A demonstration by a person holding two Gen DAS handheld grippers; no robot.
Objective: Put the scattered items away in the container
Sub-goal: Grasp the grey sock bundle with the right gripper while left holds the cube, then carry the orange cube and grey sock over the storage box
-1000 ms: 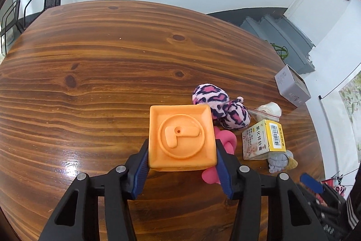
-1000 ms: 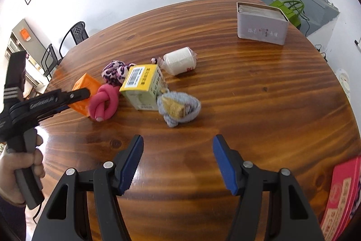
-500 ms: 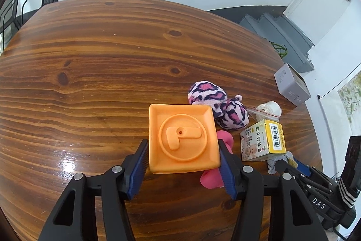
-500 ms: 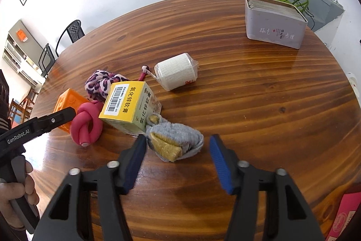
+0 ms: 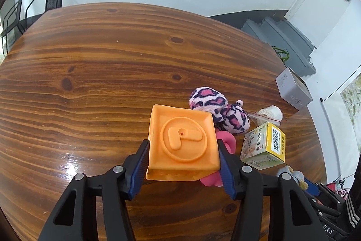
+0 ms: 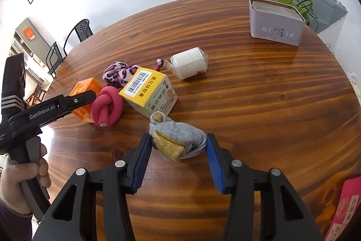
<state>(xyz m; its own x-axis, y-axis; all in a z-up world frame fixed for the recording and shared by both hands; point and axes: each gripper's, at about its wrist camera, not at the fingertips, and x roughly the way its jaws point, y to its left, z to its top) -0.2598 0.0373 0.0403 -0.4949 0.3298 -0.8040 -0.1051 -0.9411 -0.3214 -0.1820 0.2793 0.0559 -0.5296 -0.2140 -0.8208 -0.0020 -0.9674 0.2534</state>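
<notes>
I see the left claw (image 5: 182,160) clamped on the orange block (image 5: 183,143); both blue pads press its side faces, and its embossed top faces the camera. The block sits over the table (image 5: 90,83), though I cannot tell whether it touches the surface. At 3 o'clock of the block lies the pink knotted toy (image 6: 107,105), touching it. At 1 o'clock of the block lies the leopard-print plush (image 5: 214,111). The yellow carton (image 6: 150,92) rests at 3 o'clock of the knotted toy. The bagged white roll (image 6: 188,62) lies at 1 o'clock of the carton.

The right claw (image 6: 178,148) has just been closing, with the grey sock bundle (image 6: 178,139) between its pads; both pads meet the fabric. The bundle lies at 6 o'clock of the carton, just beside it. The grey container (image 6: 276,23) stands well apart at 1 o'clock, near the far table edge.
</notes>
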